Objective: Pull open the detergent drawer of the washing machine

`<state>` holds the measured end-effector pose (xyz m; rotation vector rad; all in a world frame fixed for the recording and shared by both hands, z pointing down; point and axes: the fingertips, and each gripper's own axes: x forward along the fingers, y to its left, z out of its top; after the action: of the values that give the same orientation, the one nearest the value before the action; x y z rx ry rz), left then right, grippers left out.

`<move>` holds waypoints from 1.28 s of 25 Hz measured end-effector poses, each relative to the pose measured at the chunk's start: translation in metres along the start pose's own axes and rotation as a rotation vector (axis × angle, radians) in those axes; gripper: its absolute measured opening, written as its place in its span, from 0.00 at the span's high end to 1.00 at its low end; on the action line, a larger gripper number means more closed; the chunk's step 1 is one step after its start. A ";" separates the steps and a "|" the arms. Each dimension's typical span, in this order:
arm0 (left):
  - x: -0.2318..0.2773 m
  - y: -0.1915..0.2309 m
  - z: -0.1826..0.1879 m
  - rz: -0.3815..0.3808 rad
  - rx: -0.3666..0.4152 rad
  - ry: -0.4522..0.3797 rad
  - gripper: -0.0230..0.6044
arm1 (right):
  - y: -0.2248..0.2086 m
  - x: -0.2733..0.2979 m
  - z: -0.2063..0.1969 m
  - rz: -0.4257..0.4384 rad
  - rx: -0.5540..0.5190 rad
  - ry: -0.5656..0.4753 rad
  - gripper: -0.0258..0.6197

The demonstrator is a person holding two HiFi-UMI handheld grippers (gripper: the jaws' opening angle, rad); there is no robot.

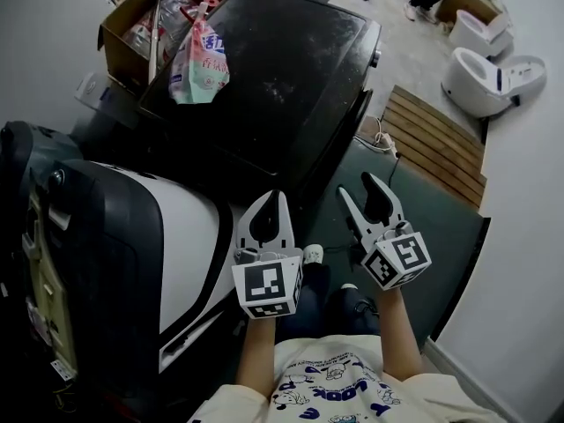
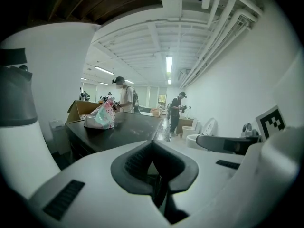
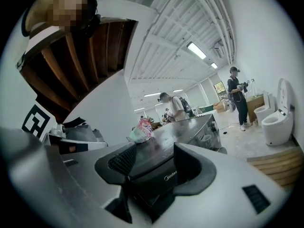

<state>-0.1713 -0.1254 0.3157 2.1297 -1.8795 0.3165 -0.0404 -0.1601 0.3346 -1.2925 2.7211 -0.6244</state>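
Note:
The black washing machine [image 1: 282, 69] stands ahead of me, its dusty top towards the head view; in the right gripper view its front panel [image 3: 171, 177] with a logo shows between the jaws. I cannot make out the detergent drawer. A knob [image 1: 376, 57] sits on the machine's right front corner. My left gripper [image 1: 275, 197] hangs short of the machine's near edge, its pads [image 2: 137, 160] meeting at the tips with nothing in them. My right gripper [image 1: 359, 186] hovers beside it to the right, open [image 3: 153, 151] and empty, facing the machine's front.
A pink and green detergent bag [image 1: 201, 64] lies on the machine's top, by a cardboard box [image 1: 132, 25]. A white and black appliance [image 1: 176, 236] stands close at my left. Wooden slats [image 1: 436, 139] and white toilets [image 1: 480, 77] lie to the right. People [image 3: 236, 96] stand further back.

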 end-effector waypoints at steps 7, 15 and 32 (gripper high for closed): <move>0.016 0.001 -0.012 -0.036 0.013 0.020 0.94 | -0.003 0.014 -0.024 0.048 0.092 0.026 0.58; 0.028 -0.001 -0.027 -0.036 0.013 0.045 0.94 | -0.010 0.022 -0.049 0.114 0.223 0.029 0.58; 0.049 -0.014 -0.073 -0.007 0.000 0.102 0.94 | -0.033 0.045 -0.105 0.311 0.531 0.020 0.60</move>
<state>-0.1495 -0.1443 0.3999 2.0790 -1.8149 0.4155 -0.0695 -0.1776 0.4486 -0.7250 2.4357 -1.2082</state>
